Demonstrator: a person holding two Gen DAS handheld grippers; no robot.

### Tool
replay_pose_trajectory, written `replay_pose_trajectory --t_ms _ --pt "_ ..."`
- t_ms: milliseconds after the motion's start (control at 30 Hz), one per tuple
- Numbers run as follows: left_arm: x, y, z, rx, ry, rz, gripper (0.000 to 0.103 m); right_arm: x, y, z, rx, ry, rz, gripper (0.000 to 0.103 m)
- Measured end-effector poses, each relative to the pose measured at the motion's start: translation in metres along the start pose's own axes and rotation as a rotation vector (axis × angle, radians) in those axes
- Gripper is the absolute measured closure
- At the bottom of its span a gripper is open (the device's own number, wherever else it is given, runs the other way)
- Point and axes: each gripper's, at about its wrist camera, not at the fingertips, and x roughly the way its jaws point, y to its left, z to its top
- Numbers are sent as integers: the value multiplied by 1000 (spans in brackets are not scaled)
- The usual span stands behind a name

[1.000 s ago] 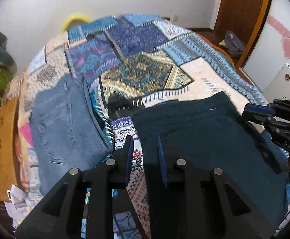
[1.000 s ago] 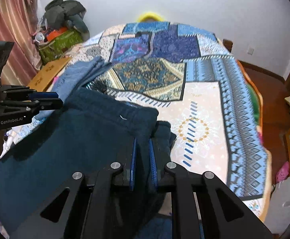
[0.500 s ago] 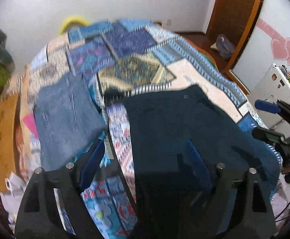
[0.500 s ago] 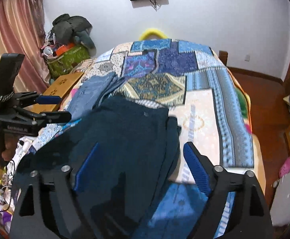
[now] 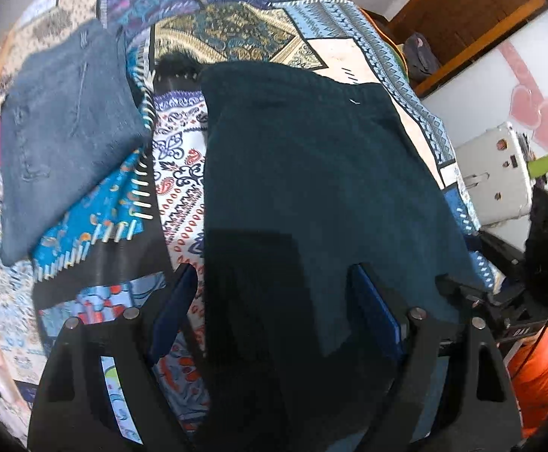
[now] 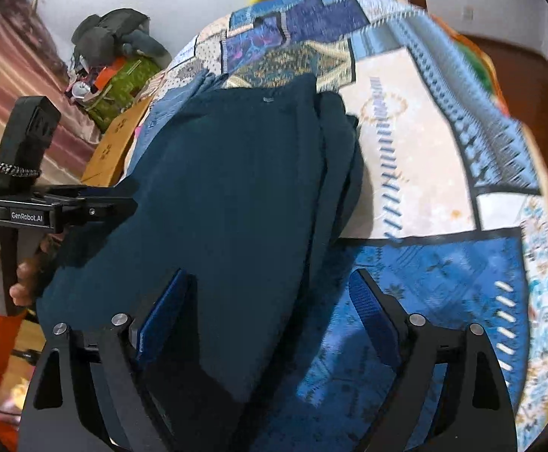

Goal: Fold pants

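Note:
Dark teal pants [image 5: 311, 173] lie flat along the patchwork bedspread [image 5: 183, 173], waistband at the far end; they also show in the right wrist view [image 6: 228, 188]. My left gripper [image 5: 274, 312] is open above the near part of the pants, holding nothing. My right gripper [image 6: 270, 309] is open above the near right edge of the pants, empty. Each gripper shows in the other's view: the right one [image 5: 499, 301], the left one [image 6: 66, 207].
Folded blue jeans [image 5: 66, 113] lie on the bed left of the teal pants. A white appliance [image 5: 496, 173] and a wooden door [image 5: 462, 11] stand to the right. A pile of clothes and bags [image 6: 115, 60] sits by the curtain at left.
Both grippers were shut on the pants a second ago, then opened and let go. The pants now lie flat, and both grippers have drawn nearer over them.

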Motion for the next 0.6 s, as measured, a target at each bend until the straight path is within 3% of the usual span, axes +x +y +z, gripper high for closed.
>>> replay_pose_trajectory --t_ms 300,367,433,533,600 --pt "20 4 9 -48 95 -121 18 32 -7 10 71 75 148 19" --pt "21 7 10 -57 102 -174 19 32 -7 10 68 77 162 25" --pt "19 7 8 -45 95 -194 23 29 -3 9 51 73 160 39" --pt "13 2 3 -8 72 -173 41 24 5 11 12 53 126 61" --pt "6 -2 1 11 49 -167 51 23 10 14 -15 41 109 68"
